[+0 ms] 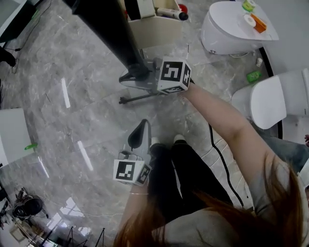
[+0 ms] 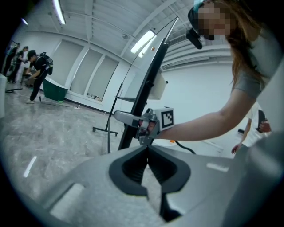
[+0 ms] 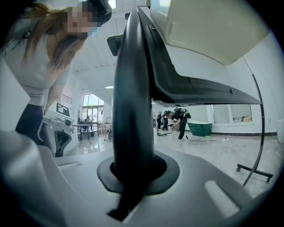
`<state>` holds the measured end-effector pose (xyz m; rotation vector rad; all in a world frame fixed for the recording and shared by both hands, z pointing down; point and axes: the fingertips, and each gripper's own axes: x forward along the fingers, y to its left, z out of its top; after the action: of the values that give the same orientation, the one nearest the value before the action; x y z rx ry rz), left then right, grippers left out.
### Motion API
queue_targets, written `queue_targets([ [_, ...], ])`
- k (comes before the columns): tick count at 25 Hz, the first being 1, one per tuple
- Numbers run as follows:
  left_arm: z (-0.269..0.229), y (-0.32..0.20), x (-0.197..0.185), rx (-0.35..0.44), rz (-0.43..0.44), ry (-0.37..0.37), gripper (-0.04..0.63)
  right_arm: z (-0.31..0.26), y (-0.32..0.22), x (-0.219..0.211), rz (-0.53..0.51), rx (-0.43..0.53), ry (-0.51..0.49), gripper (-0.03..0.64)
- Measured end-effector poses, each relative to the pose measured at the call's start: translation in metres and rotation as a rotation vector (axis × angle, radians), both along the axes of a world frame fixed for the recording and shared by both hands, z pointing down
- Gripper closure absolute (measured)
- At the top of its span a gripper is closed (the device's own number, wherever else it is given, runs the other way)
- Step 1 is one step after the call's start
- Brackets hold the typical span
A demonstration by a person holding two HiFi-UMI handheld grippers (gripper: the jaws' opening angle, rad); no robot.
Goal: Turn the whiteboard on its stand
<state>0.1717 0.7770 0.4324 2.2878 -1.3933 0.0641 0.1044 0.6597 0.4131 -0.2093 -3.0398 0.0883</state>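
- Whiteboard [image 1: 108, 29] stands edge-on on its stand [image 1: 140, 98] on the marble floor [image 1: 63, 62].
- Right hand-held gripper [image 1: 137, 76] is clamped tight on the whiteboard's dark frame edge.
- Left hand-held gripper [image 1: 138, 136] has its jaws together and empty, near the stand's foot.
- Cream tray [image 1: 154, 30] beside the whiteboard holds a marker pen [image 1: 170, 13].
- Cube [image 1: 174, 75] bears black-and-white square patterns.
- Open floor lies left of the stand, and a white chair [image 1: 270, 99] sits to its right.
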Motion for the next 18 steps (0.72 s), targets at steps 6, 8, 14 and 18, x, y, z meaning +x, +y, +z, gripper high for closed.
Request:
queue_targets([
  [6,-0.008,0.018,0.02,0.006,-0.014,0.016,0.594,-0.004,0.025,0.006,0.048,-0.018,-0.007,0.618],
  [8,-0.012,0.022,0.025,0.01,-0.007,0.012,0.594,-0.004,0.028,0.01,0.075,-0.05,-0.015,0.601],
  [14,-0.029,0.026,0.025,0.056,0.002,-0.005,0.594,-0.006,0.032,0.016,0.162,-0.063,-0.042,0.474],
  [18,-0.038,0.029,0.015,0.08,0.005,-0.001,0.594,-0.003,0.027,0.028,0.254,-0.042,-0.026,0.411],
])
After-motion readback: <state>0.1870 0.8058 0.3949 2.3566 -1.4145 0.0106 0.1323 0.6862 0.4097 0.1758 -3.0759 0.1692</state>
